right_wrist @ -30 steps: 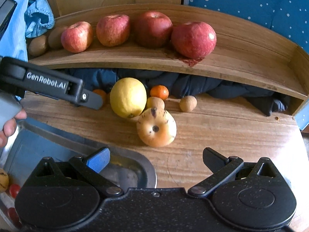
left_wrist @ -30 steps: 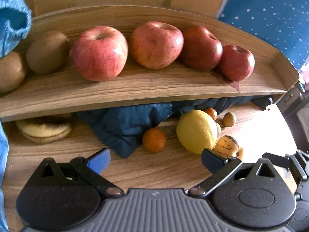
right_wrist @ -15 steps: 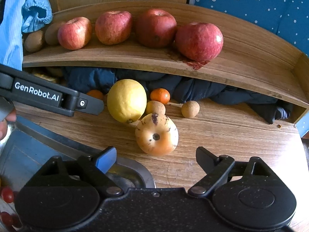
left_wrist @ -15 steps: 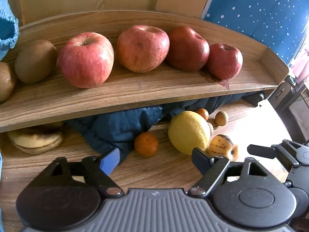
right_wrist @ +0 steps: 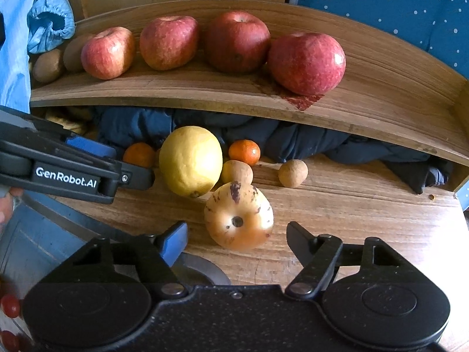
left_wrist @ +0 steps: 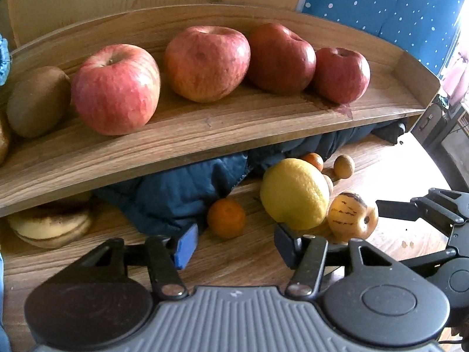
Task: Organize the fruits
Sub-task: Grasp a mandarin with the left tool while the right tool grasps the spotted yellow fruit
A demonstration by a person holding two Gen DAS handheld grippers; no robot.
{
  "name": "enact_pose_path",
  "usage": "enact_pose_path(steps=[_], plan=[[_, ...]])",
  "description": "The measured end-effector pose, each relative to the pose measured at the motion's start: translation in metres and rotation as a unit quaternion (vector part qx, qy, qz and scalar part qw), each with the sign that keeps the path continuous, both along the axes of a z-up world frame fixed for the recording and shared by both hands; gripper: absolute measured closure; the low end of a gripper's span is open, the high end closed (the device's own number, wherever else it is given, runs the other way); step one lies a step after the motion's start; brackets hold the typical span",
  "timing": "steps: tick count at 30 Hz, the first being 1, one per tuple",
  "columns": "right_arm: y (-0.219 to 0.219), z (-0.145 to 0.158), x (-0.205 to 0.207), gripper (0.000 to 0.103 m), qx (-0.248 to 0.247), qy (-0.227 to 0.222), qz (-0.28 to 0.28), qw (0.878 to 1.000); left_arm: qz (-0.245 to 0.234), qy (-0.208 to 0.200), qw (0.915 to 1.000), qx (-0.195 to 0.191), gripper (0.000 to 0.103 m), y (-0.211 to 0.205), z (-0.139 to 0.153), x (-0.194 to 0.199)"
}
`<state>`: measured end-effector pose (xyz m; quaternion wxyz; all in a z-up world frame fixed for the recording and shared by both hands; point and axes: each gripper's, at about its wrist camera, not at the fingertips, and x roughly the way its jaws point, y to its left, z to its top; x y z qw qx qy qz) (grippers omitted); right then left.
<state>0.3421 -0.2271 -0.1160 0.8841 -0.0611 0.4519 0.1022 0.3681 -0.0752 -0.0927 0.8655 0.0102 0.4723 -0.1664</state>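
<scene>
Fruit on the lower desk [right_wrist: 351, 205] looms larger in both wrist views than it did a second ago, so both grippers have eased in toward the loose pile under the shelf [left_wrist: 205, 135]. The right gripper [right_wrist: 237, 243], jaws spread and empty, now brackets the speckled yellow melon [right_wrist: 239, 215], which lies on the desk just in front of the lemon [right_wrist: 190, 160] and touches a small tan fruit [right_wrist: 237, 171] behind it. The left gripper [left_wrist: 234, 243] is also open with nothing between its jaws; it points at the gap between a small orange [left_wrist: 226, 218] and the lemon, and its jaws look less spread than before. Four apples [left_wrist: 115, 88] and two kiwis [left_wrist: 36, 101] sit in a row on the shelf. I judge the melon to be the next pick, with the grasp not yet made.
</scene>
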Motion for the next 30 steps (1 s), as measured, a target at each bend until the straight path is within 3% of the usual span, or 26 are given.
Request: enact_pose_path(steps=[12,24,30], plan=[[0.003,-0.001,0.008,0.043,-0.004,0.003,-0.010,1.000,0.006,0.000,1.0000,0.003,0.049,-0.002,-0.006,0.005],[0.004,-0.002,0.012,0.047,-0.002,0.006,-0.012,1.000,0.022,0.007,0.9997,-0.004,0.068,0.005,-0.009,0.012],[0.004,-0.002,0.011,0.050,0.000,0.005,-0.019,1.000,0.027,0.007,0.9996,-0.005,0.069,0.005,-0.010,0.010]])
